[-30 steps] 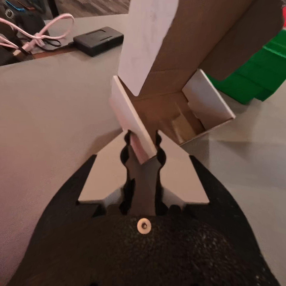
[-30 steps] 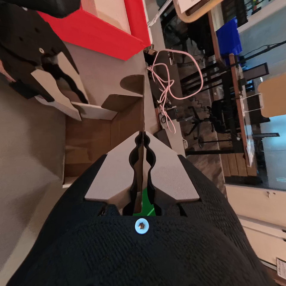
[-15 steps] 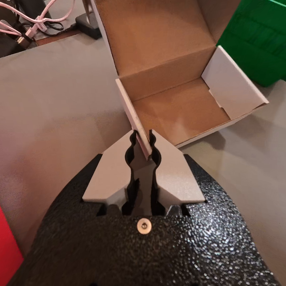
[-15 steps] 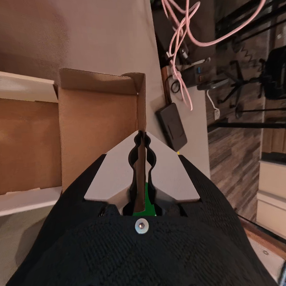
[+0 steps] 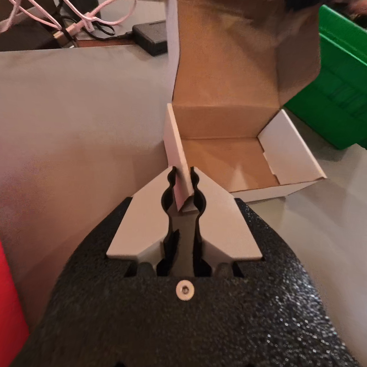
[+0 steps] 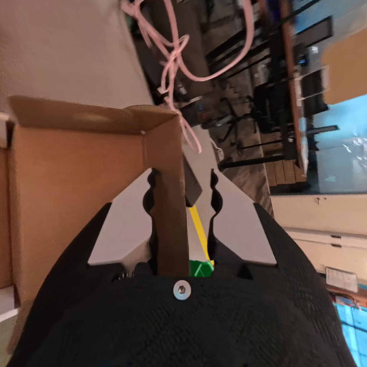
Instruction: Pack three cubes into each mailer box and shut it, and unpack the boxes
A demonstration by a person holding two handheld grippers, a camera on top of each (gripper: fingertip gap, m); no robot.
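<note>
Item 1, left gripper (image 5: 183, 172): jaws narrowed to a slim gap, both pads pressed on the near-left side wall of the mailer box (image 5: 224, 156). The wall runs straight ahead from between the fingertips; its near corner sits inside the jaws.

Item 2, mailer box: white outside, brown cardboard inside, standing open on the grey table (image 5: 79, 119). The box floor lies ahead and right of the left jaws, with no cubes showing in it. The lid (image 5: 228, 59) stands upright beyond the back wall, far ahead of the left jaws.

Item 3, right gripper (image 6: 182, 172): jaws wide apart. The brown front flap of the lid (image 6: 170, 198) passes between the fingers, lying against the left finger (image 6: 127, 214); clear space separates it from the right finger, so nothing is clamped.

Item 4, green bin (image 5: 341, 79): ahead and far right of the left jaws, beside the box.

Item 5, red bin (image 5: 10, 297): edge only, behind and left of the left jaws.

Item 6, black flat device (image 5: 151, 39) and pink cable (image 5: 83, 23): far ahead and left of the left jaws, at the table's far edge.

Item 7, yellow strip (image 6: 198, 226): seen through the gap between the right jaws, to the right of the flap.
</note>
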